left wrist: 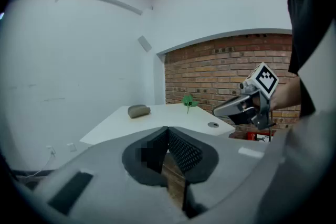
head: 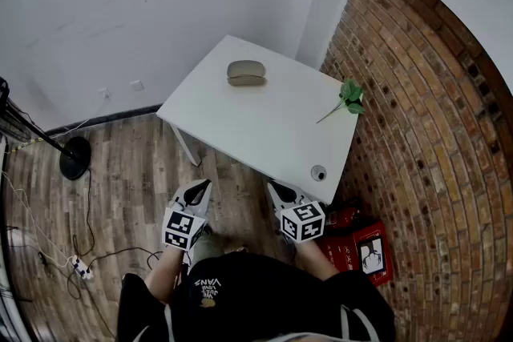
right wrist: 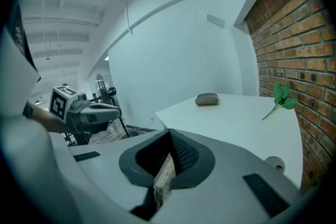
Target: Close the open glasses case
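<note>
My left tool [head: 199, 187] and right tool [head: 277, 189] hang side by side short of the bench's [head: 264, 132] near edge, tilted slightly down, both pinched together and empty; the glasses case [head: 246, 73] lies near the far edge, well apart

Grey-beige glasses case [head: 246, 73], white table [head: 264, 132], green sprig [head: 350, 96], red-brown brick wall [head: 425, 140]

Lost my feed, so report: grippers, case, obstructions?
Left gripper shut, empty. Right gripper shut, empty. Glasses case on table, far off, untouched. Nothing in between.
</note>
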{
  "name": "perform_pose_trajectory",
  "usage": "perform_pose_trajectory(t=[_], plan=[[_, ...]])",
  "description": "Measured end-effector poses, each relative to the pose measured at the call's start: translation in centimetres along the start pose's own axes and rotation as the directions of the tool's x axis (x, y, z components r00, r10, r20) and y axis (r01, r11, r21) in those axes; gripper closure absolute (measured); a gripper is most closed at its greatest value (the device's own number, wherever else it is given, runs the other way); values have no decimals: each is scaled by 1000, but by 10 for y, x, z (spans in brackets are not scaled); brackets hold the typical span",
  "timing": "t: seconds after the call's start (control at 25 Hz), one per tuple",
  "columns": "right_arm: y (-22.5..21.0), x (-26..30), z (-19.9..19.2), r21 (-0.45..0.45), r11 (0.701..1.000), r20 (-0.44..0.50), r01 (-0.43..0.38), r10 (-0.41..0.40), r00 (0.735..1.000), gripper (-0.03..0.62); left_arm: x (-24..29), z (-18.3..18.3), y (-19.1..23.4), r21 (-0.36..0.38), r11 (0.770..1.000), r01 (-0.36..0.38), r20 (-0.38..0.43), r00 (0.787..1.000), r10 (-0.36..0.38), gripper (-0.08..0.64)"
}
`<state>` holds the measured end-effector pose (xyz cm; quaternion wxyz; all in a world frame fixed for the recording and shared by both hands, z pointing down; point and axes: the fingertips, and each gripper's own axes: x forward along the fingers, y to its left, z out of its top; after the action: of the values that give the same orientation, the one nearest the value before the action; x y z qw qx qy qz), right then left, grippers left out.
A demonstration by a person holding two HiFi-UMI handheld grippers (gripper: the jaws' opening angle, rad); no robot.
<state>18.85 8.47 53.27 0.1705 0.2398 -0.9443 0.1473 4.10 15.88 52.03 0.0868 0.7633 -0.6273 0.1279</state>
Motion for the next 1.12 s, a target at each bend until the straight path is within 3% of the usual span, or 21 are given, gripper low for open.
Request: perform_pose_trajectory(t=[0.24,0.48,0.52,0.6,0.64,1.12], plan=[[3,16,5,-7,1000,-3,0,0,1000,594,5,-2,11,-5,1000,4,25,1000,-4,557],[-7,35,20,83,996,63,26,-31,998,591,23,0,24,-21,996,90,48,995,-89,555],[-10,40,23,90,995,67,42,-48,997,587,28,1,28,-32,994,104,47,994,-103,543],[-16,50,27,103,992,63,75,-82,995,496,39,1,37,-52,989,135,40,990,-133,372],[-19,56,29,109,990,59,90,-97,994,460,44,1,43,-55,987,148,37,989,-146,343],[-28,141,72,177,957,55,228,-241,969,397,91,15,147,-30,967,252,2,968,-252,283]])
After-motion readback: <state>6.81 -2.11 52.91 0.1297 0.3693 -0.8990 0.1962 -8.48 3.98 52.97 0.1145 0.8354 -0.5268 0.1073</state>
